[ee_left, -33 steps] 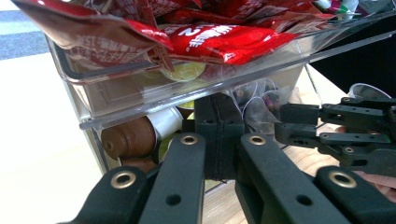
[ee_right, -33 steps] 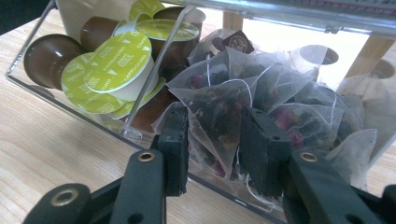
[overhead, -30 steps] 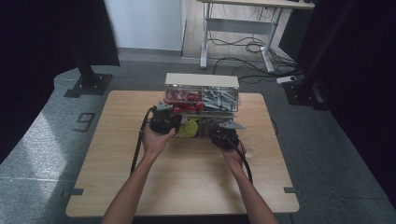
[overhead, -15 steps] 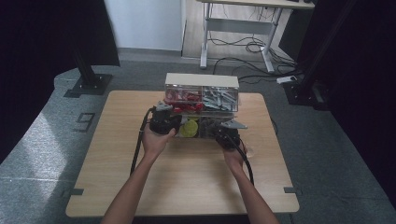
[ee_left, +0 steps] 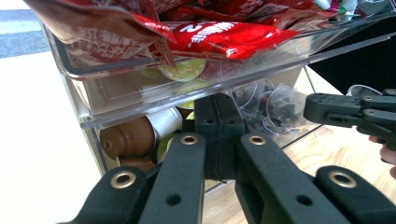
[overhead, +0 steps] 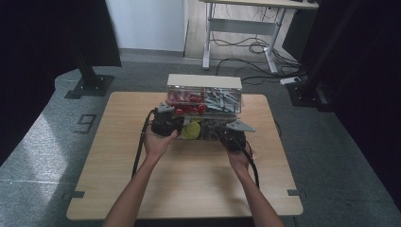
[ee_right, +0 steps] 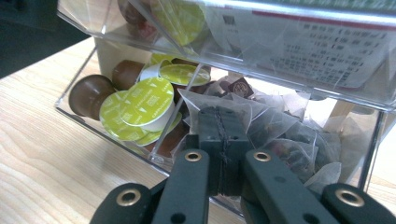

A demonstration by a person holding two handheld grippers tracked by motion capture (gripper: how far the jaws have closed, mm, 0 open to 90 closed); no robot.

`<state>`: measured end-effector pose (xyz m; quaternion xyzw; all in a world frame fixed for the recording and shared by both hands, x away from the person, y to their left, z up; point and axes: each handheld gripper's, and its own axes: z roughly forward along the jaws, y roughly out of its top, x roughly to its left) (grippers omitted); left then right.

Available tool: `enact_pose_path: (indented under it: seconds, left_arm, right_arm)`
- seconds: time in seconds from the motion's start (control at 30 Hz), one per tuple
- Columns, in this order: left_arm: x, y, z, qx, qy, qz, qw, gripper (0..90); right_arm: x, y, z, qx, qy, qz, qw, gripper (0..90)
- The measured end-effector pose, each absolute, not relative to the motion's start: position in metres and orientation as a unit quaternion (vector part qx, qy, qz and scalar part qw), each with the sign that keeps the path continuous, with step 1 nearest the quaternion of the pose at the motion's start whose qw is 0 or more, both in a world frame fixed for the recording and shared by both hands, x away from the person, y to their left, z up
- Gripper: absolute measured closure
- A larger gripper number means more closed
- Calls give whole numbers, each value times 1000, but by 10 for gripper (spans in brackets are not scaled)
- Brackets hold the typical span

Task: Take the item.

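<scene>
Both grippers are working right at the front of the clear plastic organizer (overhead: pixel 204 101), which is sitting at the far middle of the wooden table (overhead: pixel 184 175). The left gripper (ee_left: pixel 219 126) is pointing into the lower tier on its left side, jaws pressed together with nothing visible between them, tips sitting just in front of the coffee capsules (ee_left: pixel 140 135), a brown one and white ones lying on their sides. Above them the upper tray is holding red packets (ee_left: pixel 219 32).

The right gripper (ee_right: pixel 220 135) is facing the lower drawer's other compartment, the one piled with clear tea bags (ee_right: pixel 275 130). Its jaws have just been closing and are now standing shut, pad against pad; a tea bag is lying right at the tips, but whether any of it is pinched I cannot tell. Left of a thin clear divider, green-lidded capsules (ee_right: pixel 144 105) are lying stacked beside brown ones.

From the high view, both hands are holding the grippers level at the organizer's front, the left gripper (overhead: pixel 165 124) near a yellow-green patch of capsules, the right gripper (overhead: pixel 232 137) just beside it.
</scene>
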<state>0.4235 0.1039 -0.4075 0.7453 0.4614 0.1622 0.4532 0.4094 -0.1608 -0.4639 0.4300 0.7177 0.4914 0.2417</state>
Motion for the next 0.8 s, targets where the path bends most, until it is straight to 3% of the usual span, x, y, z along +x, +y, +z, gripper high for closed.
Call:
enact_pose_path:
  seconds: [0.8]
  left_arm:
    - [423,105,-407,744,463,161,453,900]
  right_arm:
    - [390,-185,-448,431,697,524,233,892]
